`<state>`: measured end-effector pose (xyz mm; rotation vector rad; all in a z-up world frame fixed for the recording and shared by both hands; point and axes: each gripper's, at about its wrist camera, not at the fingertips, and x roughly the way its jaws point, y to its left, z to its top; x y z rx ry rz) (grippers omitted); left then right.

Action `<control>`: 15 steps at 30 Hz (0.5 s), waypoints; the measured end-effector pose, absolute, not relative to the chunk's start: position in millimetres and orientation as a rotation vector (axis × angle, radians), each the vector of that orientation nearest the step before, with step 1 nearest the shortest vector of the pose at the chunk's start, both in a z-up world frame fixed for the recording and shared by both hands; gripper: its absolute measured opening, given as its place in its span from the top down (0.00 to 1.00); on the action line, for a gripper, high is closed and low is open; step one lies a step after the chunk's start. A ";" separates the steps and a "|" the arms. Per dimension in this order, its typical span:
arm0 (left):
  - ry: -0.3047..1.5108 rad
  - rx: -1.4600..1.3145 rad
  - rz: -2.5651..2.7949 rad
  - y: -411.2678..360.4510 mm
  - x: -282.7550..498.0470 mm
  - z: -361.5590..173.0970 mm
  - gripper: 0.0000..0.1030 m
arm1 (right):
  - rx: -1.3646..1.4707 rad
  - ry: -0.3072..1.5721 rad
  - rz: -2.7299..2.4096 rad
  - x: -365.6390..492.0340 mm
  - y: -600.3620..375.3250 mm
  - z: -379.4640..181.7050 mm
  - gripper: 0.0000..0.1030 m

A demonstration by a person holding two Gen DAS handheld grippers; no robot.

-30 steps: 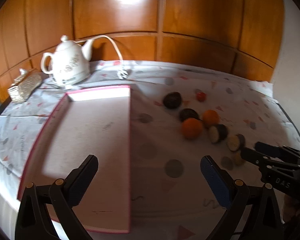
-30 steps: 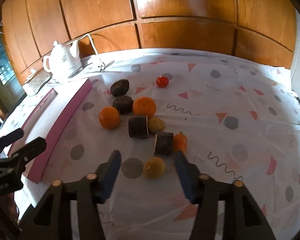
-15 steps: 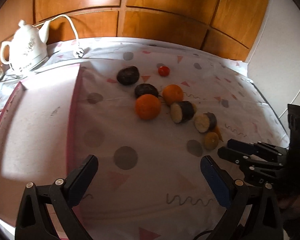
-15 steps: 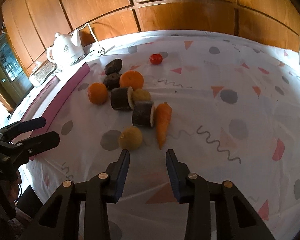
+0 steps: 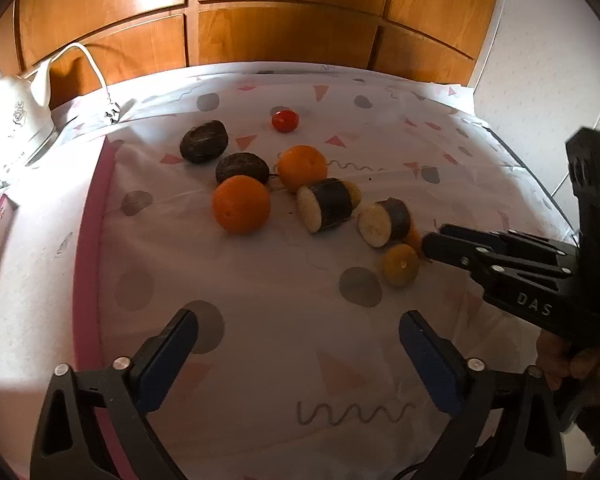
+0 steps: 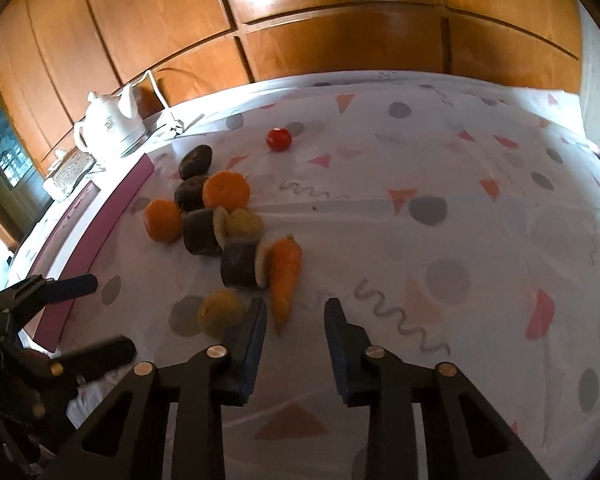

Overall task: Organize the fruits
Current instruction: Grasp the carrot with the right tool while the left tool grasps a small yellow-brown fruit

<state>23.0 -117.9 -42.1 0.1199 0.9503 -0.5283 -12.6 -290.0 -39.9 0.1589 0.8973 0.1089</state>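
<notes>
A cluster of produce lies on the patterned tablecloth: two oranges point(image 5: 242, 204) point(image 5: 302, 167), two dark round fruits point(image 5: 203, 141), two dark cut pieces with pale faces point(image 5: 327, 210), a small yellow fruit point(image 5: 400, 265), a carrot point(image 6: 285, 274) and a red tomato point(image 5: 285, 121). My right gripper point(image 6: 296, 312) is open, its fingertips at the carrot's thin tip, with the yellow fruit point(image 6: 221, 311) just left of its left finger. It also shows in the left wrist view point(image 5: 440, 246). My left gripper point(image 5: 298, 332) is open and empty, short of the cluster.
A pink-edged tray point(image 5: 90, 240) lies left of the produce. A white teapot point(image 5: 14, 120) with a cord stands at the back left, and a small patterned box point(image 6: 68, 172) sits beside it. Wooden panels back the table.
My left gripper has swung right from the tray toward the produce. My right gripper has moved forward and to the right, from the yellow fruit to the carrot's tip.
</notes>
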 end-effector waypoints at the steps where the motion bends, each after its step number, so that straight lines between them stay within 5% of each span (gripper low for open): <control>1: 0.947 0.112 -0.528 -117.1 23.0 -41.9 0.05 | 0.151 0.894 0.120 -9.8 -288.2 -39.0 0.75; 5: 0.925 0.092 -0.553 -115.4 23.3 -38.6 0.08 | 0.099 0.898 0.136 4.0 -281.1 -39.7 0.78; 12: 0.942 0.127 -0.646 -138.5 27.4 -42.2 0.39 | 0.055 0.920 0.151 11.1 -282.3 -47.7 0.81; 15: 0.943 0.134 -0.682 -151.9 28.9 -42.0 0.43 | 0.028 0.900 0.145 6.8 -282.0 -45.5 0.86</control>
